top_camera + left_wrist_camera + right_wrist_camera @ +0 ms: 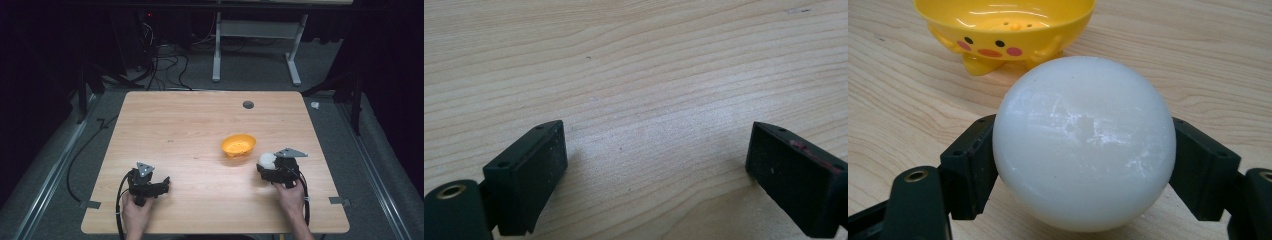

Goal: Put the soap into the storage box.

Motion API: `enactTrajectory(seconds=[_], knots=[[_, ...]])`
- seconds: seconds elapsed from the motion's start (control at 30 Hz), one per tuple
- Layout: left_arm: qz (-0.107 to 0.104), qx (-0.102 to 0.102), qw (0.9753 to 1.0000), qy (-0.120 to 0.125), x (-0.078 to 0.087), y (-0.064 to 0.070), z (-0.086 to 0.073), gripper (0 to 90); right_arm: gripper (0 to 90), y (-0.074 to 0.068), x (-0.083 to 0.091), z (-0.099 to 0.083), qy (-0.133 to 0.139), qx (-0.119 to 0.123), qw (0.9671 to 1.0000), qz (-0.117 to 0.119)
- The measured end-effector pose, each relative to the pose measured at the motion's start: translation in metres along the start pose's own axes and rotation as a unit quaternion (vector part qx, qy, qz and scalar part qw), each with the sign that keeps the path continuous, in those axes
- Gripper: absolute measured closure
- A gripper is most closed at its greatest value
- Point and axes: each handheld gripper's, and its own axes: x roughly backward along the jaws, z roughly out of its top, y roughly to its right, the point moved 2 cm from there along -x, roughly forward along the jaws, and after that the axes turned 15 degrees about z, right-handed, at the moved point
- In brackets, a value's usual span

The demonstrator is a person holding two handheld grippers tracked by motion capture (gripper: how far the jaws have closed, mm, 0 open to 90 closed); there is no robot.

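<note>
A white ball [1084, 142] sits between the two black jaws of my right gripper [1083, 155], which is shut on it. From above, the white ball [267, 160] shows at the tip of the right gripper [270, 167], just right of a yellow bowl [238, 145]. The yellow bowl [1005, 27] has a chick face and small feet and stands on the table just beyond the ball. My left gripper [162, 186] rests near the table's front left, held by a hand. Its jaws stand wide apart over bare wood, so the left gripper [656, 165] is open.
The wooden table [175, 125] has a dark round grommet [248, 104] near its far edge. Grey tape tabs [90, 204] mark the front corners. Cables and a white desk frame [257, 35] lie on the floor beyond the table.
</note>
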Motion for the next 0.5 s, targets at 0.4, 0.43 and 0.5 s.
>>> enactTrajectory(seconds=[0.4,0.43,0.5], knots=[[0.0,0.0,1.0,0.0,0.0001,0.0,0.0,9.9,23.2,-0.005,0.0003,0.0038,0.003,0.006,0.9999,0.008],[0.0,0.0,1.0,0.0,0.0,0.0,0.0,9.9,23.2,-0.0055,0.0002,0.0041,0.003,0.007,0.9999,0.008],[0.0,0.0,1.0,0.0,0.0001,0.0,0.0,9.9,23.2,-0.0069,0.0001,0.005,0.005,0.008,0.9999,0.01]])
